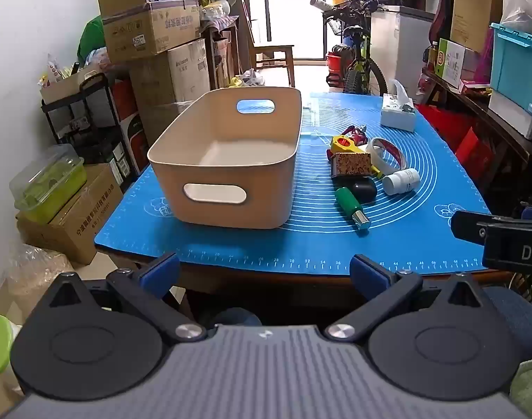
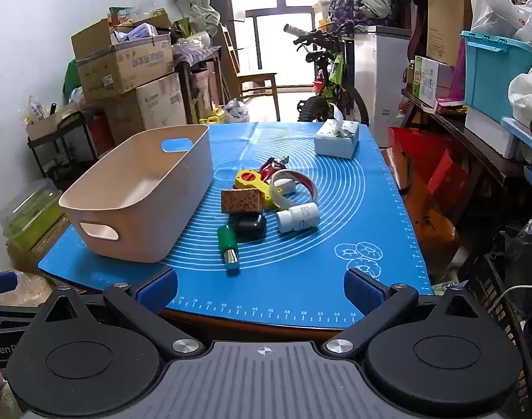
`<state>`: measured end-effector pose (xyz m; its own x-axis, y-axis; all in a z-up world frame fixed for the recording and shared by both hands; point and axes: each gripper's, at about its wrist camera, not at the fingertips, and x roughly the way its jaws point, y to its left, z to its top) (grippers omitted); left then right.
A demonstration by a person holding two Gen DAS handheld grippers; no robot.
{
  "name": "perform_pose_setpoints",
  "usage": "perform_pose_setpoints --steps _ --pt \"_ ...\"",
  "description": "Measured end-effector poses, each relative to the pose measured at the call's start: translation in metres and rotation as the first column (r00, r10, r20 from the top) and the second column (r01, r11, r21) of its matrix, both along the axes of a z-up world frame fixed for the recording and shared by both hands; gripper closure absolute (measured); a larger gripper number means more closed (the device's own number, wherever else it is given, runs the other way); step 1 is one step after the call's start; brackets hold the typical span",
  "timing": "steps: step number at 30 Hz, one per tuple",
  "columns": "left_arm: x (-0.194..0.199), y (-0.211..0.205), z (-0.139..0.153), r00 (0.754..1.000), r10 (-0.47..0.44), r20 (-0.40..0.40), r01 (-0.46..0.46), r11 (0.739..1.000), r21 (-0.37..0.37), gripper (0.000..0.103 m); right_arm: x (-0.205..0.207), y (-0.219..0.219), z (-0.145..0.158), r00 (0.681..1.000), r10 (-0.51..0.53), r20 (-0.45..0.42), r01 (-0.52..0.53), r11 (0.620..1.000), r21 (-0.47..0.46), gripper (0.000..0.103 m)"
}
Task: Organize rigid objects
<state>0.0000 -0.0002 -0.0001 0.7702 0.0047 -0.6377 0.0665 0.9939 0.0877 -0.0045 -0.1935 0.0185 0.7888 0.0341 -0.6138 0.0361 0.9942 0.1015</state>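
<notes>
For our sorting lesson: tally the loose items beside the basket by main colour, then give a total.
Green: 1, stamp
Black: 1, case
White: 2, pill bottle, tape roll
Brown: 1, patterned box
Yellow: 1, tool
Red: 1, toy
Total: 7

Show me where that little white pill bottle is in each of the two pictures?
Left wrist view: the white pill bottle lies on its side, right of centre, just behind the black case.
Right wrist view: the same bottle sits near the middle, right of that case.
Shared landmark: the beige bin.
</notes>
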Motion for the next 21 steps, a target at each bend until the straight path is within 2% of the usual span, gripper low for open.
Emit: perform_pose_setpoints --steps 21 --pt "-0.0001 0.0000 0.0001 1.000 0.000 -0.003 0.000 1.000 -0.001 0.001 -0.0004 -0.0004 -0.0002 1.000 0.000 0.007 -0.001 1.000 0.009 0.002"
